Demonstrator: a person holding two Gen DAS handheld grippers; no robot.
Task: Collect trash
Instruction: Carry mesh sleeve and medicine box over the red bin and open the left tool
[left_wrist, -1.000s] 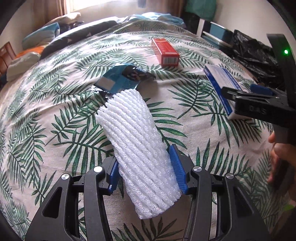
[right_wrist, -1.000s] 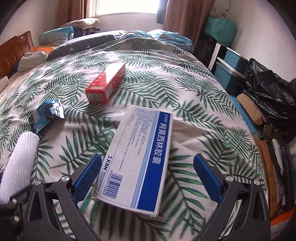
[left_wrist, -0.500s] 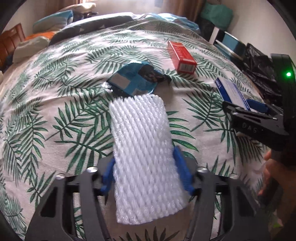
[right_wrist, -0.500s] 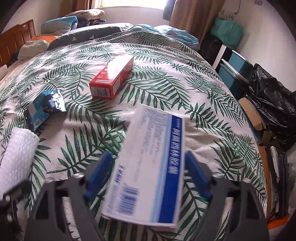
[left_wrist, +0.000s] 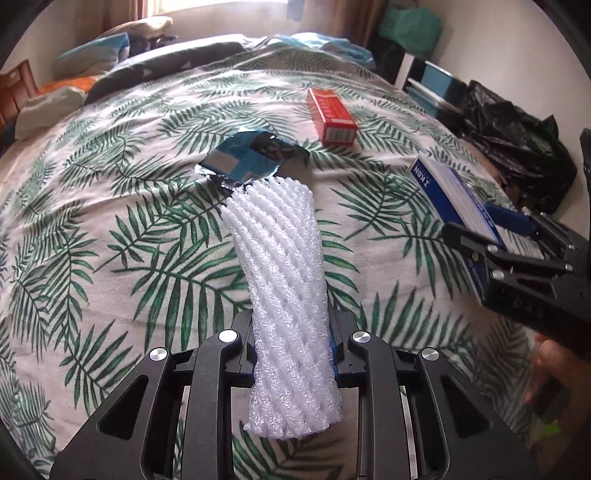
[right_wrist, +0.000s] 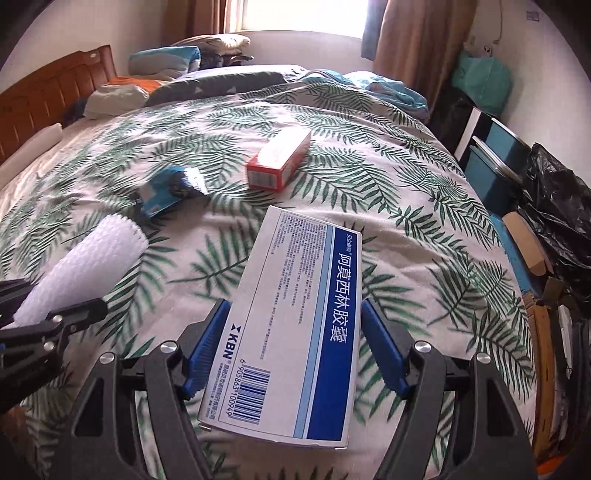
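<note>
- While both grippers hang over the bed (left_wrist: 110, 229), each one's got something: the left gripper (left_wrist: 291, 332) has its jaws clamped tight on a white foam net sleeve (left_wrist: 284, 280), squeezed in at the waist.
- The sleeve's long axis runs straight out ahead of the left gripper, its far end pointing at a crumpled blue snack wrapper (left_wrist: 251, 158) lying on the leaf-print cover; its near end sticks back past the jaws.
- The right gripper (right_wrist: 295, 347) sits off to the right in the left wrist view, tilted, with a bit of the person's hand (left_wrist: 554, 365) under it. Its jaws are closed on the long sides of a white-and-blue medicine box (right_wrist: 291, 332).
- That box is held up off the bed, long axis pointing forward and slightly left. You can read "KBN", a blue stripe with Chinese characters, and a barcode starting 6 905863.
- A red box (right_wrist: 279, 158) lies further up the bed, beside the wrapper, not touching it.
- A black trash bag (right_wrist: 561, 206) is slumped past the bed's right edge.
</note>
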